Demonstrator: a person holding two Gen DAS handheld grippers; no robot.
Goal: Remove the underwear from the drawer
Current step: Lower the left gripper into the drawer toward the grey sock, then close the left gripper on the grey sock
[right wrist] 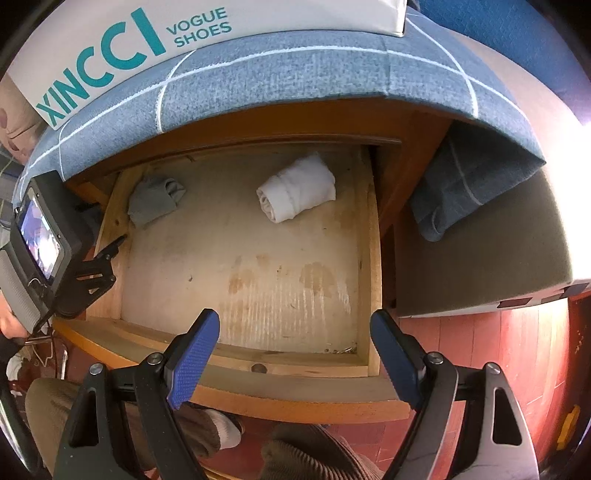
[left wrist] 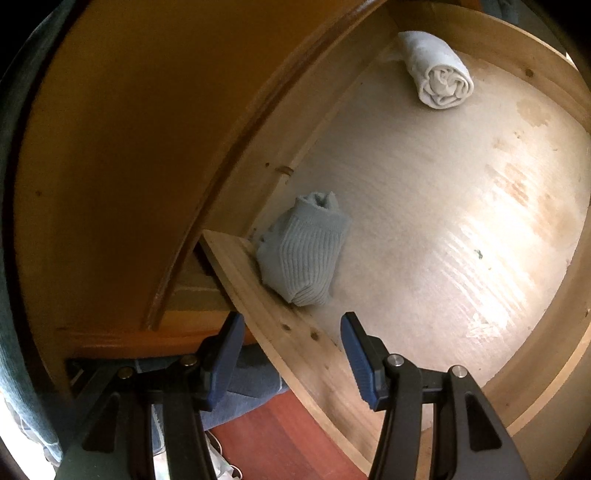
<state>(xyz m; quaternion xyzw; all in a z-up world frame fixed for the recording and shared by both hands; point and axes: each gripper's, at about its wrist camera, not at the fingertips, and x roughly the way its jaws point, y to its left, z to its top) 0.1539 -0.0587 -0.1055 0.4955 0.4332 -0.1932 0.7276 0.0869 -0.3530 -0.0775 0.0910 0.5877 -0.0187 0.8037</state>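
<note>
Tilting steeply down, left hand-held gripper half-spread and empty near grey roll, right hand-held gripper wide, empty, perhaps above drawer.

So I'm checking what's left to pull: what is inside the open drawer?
Inside the drawer: a grey ribbed bundle against one side wall and a white roll toward the back. The back edge under the cabinet top is hidden.

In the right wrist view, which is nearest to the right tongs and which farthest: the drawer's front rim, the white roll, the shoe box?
1. Drawer front rim: just beyond the right tongs, at the bottom of the view.
2. White roll: deep in the drawer, toward the back right.
3. Shoe box: on the blue cloth above the drawer, at the top.
</note>
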